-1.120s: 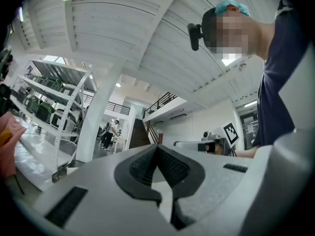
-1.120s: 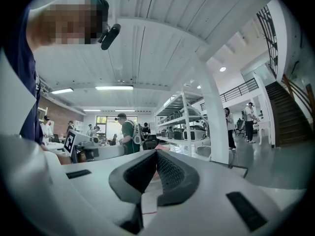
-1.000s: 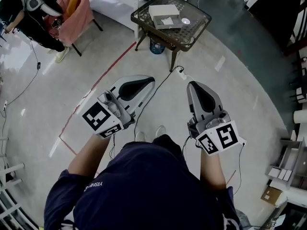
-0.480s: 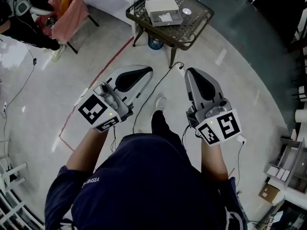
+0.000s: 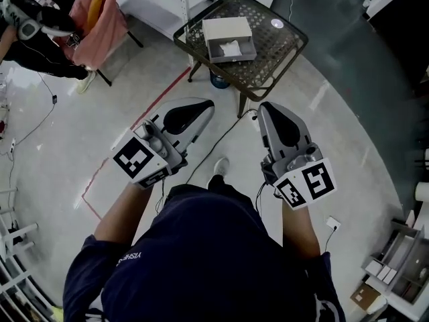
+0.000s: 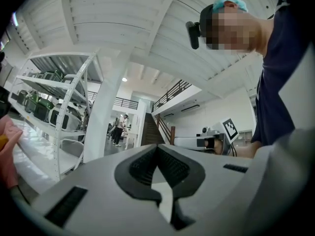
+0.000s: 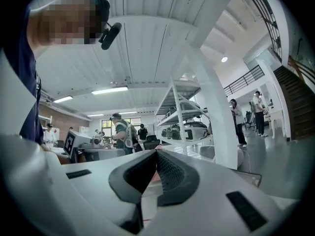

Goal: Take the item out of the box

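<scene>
Stands on pale floor (image 5: 348, 133), short of a mesh-topped desk (image 5: 281, 49). Holds left tool (image 5: 209, 104) and right tool (image 5: 263, 107) level and side by side, both pointing toward the desk and well apart from it. Keeps each tool narrow: left jaws pressed together on nothing, right jaws meeting at the tips, nothing held. Faces an open white box (image 5: 216, 27) on the desk's left half, with the pale crumpled item (image 5: 232, 47) lying inside, untouched by either tool.
</scene>
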`<state>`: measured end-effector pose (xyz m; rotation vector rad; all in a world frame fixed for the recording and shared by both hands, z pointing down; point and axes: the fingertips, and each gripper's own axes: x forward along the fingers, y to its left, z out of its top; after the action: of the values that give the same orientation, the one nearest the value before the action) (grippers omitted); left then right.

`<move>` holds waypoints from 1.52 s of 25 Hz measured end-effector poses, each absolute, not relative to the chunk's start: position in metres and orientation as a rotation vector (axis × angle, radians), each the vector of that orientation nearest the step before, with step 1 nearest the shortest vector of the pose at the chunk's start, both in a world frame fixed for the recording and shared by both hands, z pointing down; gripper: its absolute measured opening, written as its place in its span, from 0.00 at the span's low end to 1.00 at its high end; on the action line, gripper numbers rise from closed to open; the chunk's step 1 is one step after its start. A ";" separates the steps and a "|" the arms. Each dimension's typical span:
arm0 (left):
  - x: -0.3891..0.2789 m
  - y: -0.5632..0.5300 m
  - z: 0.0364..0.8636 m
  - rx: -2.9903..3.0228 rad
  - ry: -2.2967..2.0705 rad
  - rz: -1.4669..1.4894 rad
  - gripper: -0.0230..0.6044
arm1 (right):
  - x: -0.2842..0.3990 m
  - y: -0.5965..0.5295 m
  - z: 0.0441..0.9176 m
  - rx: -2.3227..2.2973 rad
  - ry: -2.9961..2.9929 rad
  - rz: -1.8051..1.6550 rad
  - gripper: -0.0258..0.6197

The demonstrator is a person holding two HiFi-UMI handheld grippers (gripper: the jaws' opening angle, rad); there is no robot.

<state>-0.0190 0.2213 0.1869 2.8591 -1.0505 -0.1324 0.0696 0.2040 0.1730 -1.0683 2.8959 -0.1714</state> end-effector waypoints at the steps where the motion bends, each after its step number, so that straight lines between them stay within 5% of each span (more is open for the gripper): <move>1: -0.016 0.209 0.187 2.852 -1.064 -0.138 0.05 | 0.073 0.192 0.175 -1.062 2.902 -0.174 0.07; 29: -0.022 -0.110 0.330 2.793 -0.846 0.218 0.05 | 0.062 -0.075 0.270 -1.350 2.847 -0.491 0.07; 38: -0.024 -0.190 0.451 2.808 -0.642 0.562 0.19 | 0.056 -0.141 0.333 -1.491 2.784 -0.653 0.07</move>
<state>-0.0243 -0.1903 0.4506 2.8078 -0.6424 0.5621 0.0562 -0.1410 0.3334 -1.4915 2.7844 -0.6534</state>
